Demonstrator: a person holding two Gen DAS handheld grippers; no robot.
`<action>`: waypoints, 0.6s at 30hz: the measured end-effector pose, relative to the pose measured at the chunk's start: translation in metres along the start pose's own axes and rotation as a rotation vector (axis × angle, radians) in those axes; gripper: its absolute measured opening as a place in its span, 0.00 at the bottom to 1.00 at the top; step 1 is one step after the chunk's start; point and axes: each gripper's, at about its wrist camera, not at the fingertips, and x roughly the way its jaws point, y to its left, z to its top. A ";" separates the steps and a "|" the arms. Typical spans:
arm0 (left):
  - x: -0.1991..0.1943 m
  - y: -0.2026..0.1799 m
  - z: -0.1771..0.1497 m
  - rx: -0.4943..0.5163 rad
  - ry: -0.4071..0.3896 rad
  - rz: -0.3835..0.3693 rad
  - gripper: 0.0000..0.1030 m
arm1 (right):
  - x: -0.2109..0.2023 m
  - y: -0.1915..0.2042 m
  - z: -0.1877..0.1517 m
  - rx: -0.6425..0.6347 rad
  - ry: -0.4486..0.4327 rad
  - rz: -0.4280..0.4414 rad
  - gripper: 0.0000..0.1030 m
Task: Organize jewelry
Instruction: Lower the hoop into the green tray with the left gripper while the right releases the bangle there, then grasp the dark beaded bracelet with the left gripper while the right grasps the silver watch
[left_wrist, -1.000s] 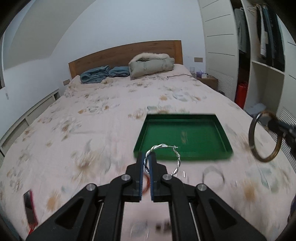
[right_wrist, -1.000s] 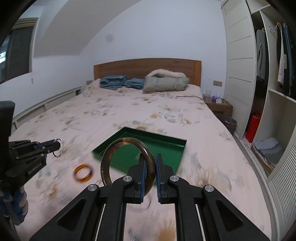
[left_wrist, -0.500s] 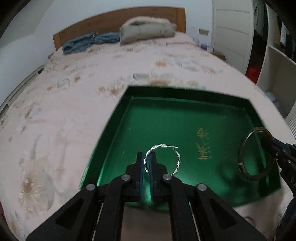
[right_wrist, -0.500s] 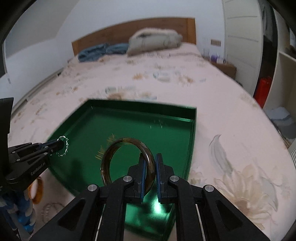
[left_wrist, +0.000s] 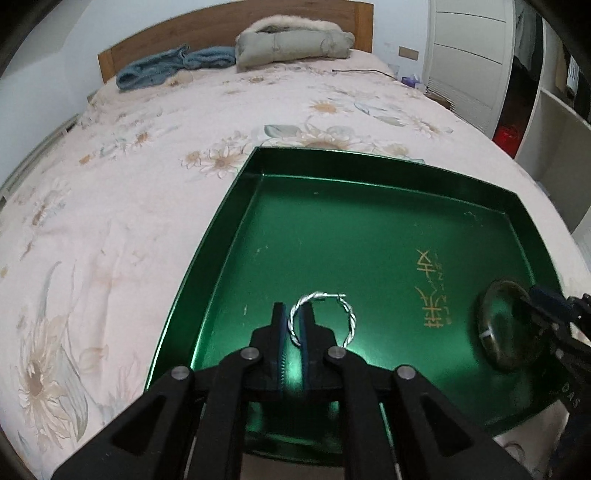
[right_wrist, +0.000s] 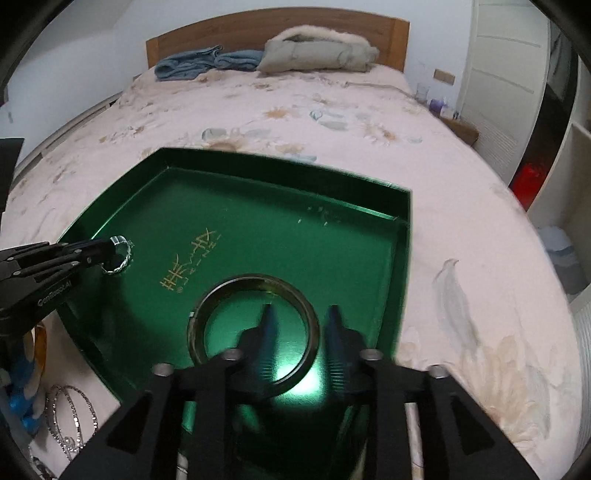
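A green tray (left_wrist: 229, 206) lies on the bed; it also shows in the right wrist view (right_wrist: 402, 236). My left gripper (left_wrist: 291, 325) is shut on a twisted silver hoop (left_wrist: 349, 321) and holds it just above the tray floor; the hoop also shows in the right wrist view (right_wrist: 120, 254). My right gripper (right_wrist: 301, 317) is open. A dark brown bangle (right_wrist: 255, 282) lies flat on the tray floor, with one finger inside its ring. The bangle shows at the right in the left wrist view (left_wrist: 506, 339).
An amber bangle (right_wrist: 40, 343) and thin silver bangles (right_wrist: 70, 417) lie on the floral bedspread left of the tray. Folded blue towels (left_wrist: 166, 68) and a grey jacket (left_wrist: 295, 40) sit by the headboard. A wardrobe (left_wrist: 480, 66) stands at the right.
Both grippers have dropped lower over the tray. The right gripper has opened and the dark bangle, held upright before, now lies flat on the tray floor. The left still holds the hoop.
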 end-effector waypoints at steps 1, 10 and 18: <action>-0.004 0.002 0.000 -0.005 -0.001 -0.009 0.07 | -0.006 -0.001 0.000 0.005 -0.012 0.008 0.39; -0.102 0.018 -0.030 -0.004 -0.103 -0.051 0.08 | -0.123 -0.010 -0.031 0.043 -0.177 0.130 0.39; -0.179 0.027 -0.105 0.045 -0.129 -0.077 0.36 | -0.197 -0.003 -0.110 0.036 -0.210 0.196 0.42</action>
